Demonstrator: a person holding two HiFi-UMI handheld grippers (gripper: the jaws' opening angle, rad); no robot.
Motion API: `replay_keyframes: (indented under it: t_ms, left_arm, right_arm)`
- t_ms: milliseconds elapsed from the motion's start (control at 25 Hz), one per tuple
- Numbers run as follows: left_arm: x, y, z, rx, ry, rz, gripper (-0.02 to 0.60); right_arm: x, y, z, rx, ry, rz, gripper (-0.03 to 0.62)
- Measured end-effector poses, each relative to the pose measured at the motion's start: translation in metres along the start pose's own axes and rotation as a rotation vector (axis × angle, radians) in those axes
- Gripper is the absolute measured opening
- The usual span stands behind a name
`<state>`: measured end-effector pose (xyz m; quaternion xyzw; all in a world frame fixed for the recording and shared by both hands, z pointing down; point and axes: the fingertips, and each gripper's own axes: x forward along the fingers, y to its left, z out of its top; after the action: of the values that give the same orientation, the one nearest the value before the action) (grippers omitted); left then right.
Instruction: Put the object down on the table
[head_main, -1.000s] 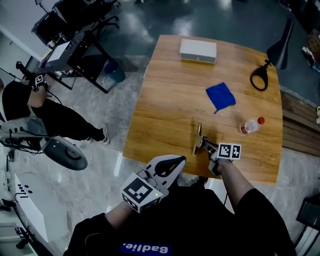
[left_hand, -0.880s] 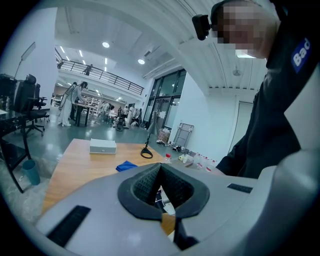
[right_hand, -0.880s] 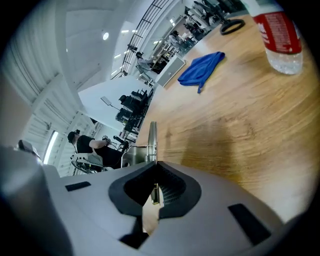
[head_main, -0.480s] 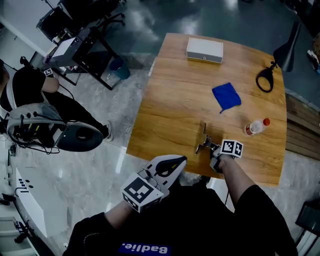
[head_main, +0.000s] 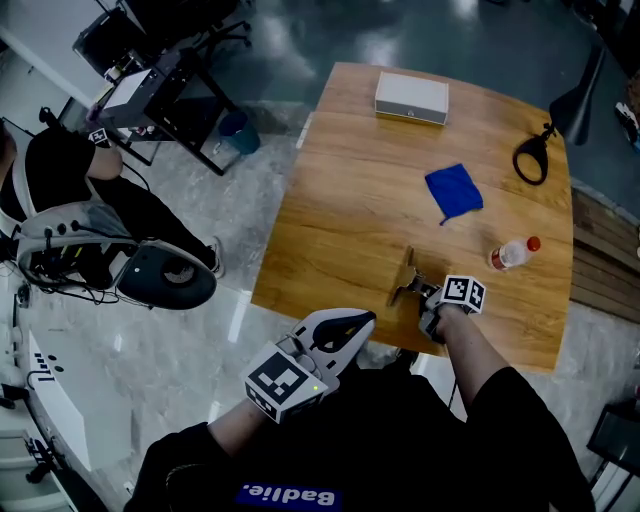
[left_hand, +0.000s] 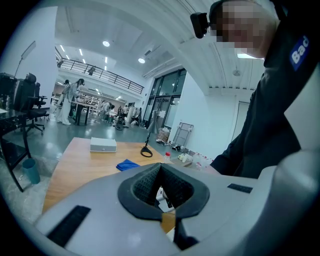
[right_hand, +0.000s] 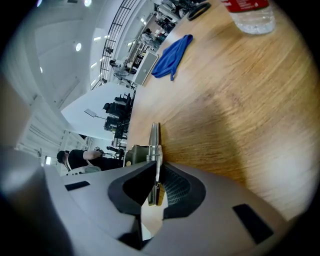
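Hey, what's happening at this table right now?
A person is setting a thin metal tool down on the wooden table with the right gripper. Its jaws have just been opening slightly, with the tool between them, low at the table's near side. The left gripper hangs shut and empty off the table.

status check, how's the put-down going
Right hand-held gripper pinching the metal tool, jaws just easing open. Left hand-held gripper shut, empty. Tool low over the table, contact unclear. Bottle and blue cloth apart, nothing blocking.
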<state>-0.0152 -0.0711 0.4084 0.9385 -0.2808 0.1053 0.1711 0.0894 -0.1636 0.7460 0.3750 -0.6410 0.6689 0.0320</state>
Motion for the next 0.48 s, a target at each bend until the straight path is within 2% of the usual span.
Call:
replay_keyframes:
  t_ms: [200,480]
  left_arm:
    - [-0.006,-0.002,0.006,-0.006,-0.013,-0.001,0.005]
    - [-0.007,-0.002,0.012,-0.017,-0.029,-0.028,0.005]
  right_arm:
    - [-0.010,-0.001,-0.004,0.006,0.009,-0.028,0.108]
    - [-0.034,-0.004,-0.002,-0.037,-0.001,-0.087,0.115]
